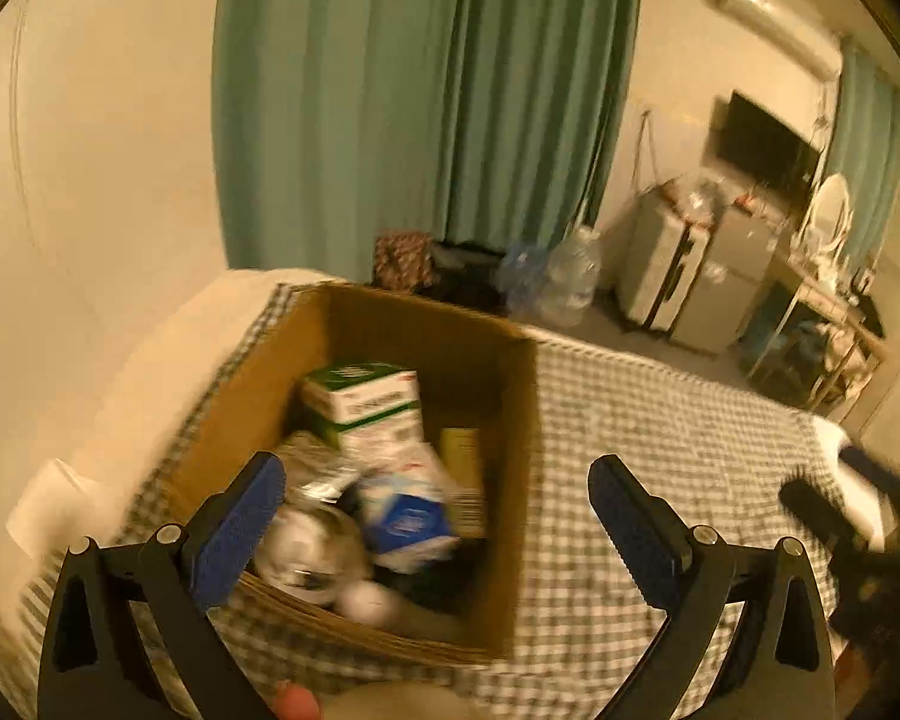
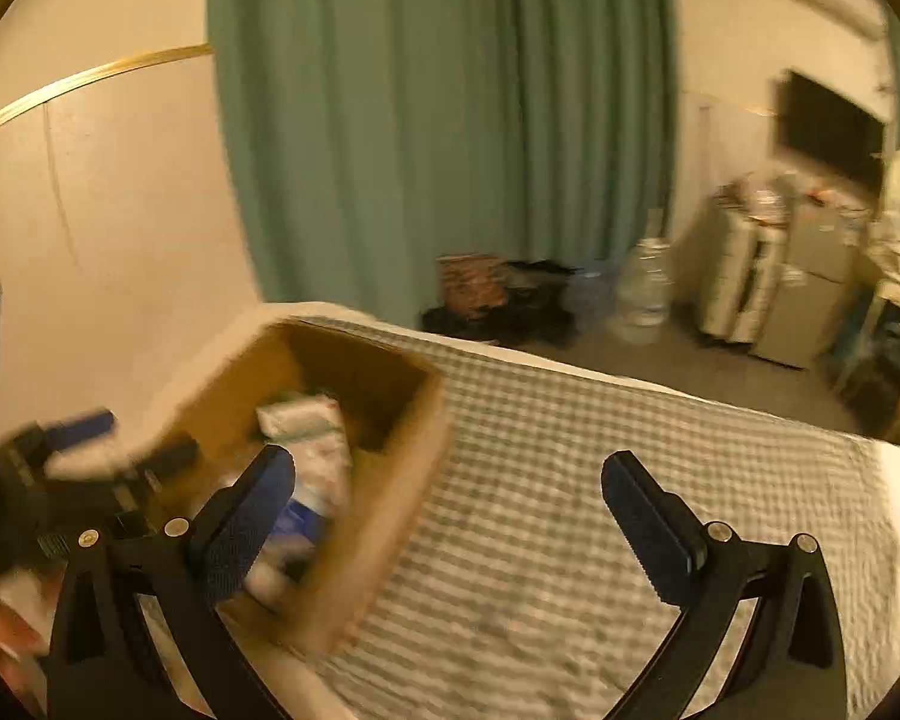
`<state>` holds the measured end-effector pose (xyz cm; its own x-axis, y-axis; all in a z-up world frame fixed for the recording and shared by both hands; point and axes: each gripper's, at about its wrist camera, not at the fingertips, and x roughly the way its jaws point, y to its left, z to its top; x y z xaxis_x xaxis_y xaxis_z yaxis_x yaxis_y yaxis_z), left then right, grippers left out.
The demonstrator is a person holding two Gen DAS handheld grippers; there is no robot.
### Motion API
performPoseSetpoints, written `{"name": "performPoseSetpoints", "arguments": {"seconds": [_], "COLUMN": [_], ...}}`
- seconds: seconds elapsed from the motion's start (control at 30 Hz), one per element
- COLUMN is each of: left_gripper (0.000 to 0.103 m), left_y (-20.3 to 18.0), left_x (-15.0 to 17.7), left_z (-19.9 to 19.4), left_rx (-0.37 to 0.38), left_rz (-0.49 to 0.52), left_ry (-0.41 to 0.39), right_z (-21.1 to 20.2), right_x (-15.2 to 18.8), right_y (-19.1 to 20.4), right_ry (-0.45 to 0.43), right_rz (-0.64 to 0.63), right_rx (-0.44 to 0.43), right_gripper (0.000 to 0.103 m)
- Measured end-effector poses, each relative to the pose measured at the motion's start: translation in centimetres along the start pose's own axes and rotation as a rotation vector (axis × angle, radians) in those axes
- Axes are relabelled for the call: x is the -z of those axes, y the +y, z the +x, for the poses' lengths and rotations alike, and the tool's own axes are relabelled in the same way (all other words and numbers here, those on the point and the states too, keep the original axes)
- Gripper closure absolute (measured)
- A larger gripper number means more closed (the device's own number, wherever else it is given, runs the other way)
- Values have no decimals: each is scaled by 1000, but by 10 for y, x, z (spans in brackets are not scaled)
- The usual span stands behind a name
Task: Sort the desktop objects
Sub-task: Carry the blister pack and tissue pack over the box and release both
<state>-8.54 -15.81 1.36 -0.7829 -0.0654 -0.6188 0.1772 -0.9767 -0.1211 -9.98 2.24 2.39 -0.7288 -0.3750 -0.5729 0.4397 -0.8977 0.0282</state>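
Observation:
An open cardboard box (image 1: 510,432) stands on a green-checked cloth (image 1: 660,420). Inside lie green-and-white cartons (image 1: 366,402), a blue-and-white carton (image 1: 408,516), a yellow packet (image 1: 459,450) and a round white object (image 1: 312,552). My left gripper (image 1: 438,516) is open and empty, held above the box's near right part. My right gripper (image 2: 450,504) is open and empty, above the cloth just right of the box (image 2: 402,456). The left gripper shows blurred at the left edge of the right wrist view (image 2: 78,438); the right gripper shows at the right edge of the left wrist view (image 1: 828,498).
The cloth (image 2: 600,480) covers a white-edged surface. Beyond it are a teal curtain (image 1: 426,90), large water bottles (image 1: 564,276), a bag and dark items on the floor (image 1: 408,258), grey cabinets (image 1: 690,264), a wall television (image 1: 762,138) and a cluttered shelf (image 1: 822,312).

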Motion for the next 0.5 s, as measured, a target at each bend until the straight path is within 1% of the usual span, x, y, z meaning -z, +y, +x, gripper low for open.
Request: {"name": "performPoseSetpoints", "arguments": {"seconds": [0.07,0.13,0.17,0.2,0.23,0.3,0.33,0.4,0.5], "left_gripper": [0,0,0,0,0,0,0,0,0], "left_y": [-24,-49,-66,-73,-84,-92,-96,-99,-101], "left_x": [14,30,39,42,48,52,53,54,56], "left_z": [-2,0,2,4,6,8,9,12,16], "left_rx": [11,-1,-11,-12,-6,14,28,28,14], "left_rz": [11,53,90,108,135,145,151,164,175], "left_ry": [-33,-47,-48,-41,-23,-18,-12,-8,3], "right_z": [-13,-18,-22,-24,-27,-31,-33,-34,-34], "right_x": [33,57,64,70,75,79,80,79,79], "right_y": [-27,-49,-61,-70,-80,-95,-101,-106,-108], "right_ry": [-9,24,37,40,43,59,51,37,37], "right_rz": [33,68,90,115,144,191,204,210,220], "right_rx": [83,134,154,167,168,164,164,171,157], "right_gripper": [0,0,0,0,0,0,0,0,0]}}
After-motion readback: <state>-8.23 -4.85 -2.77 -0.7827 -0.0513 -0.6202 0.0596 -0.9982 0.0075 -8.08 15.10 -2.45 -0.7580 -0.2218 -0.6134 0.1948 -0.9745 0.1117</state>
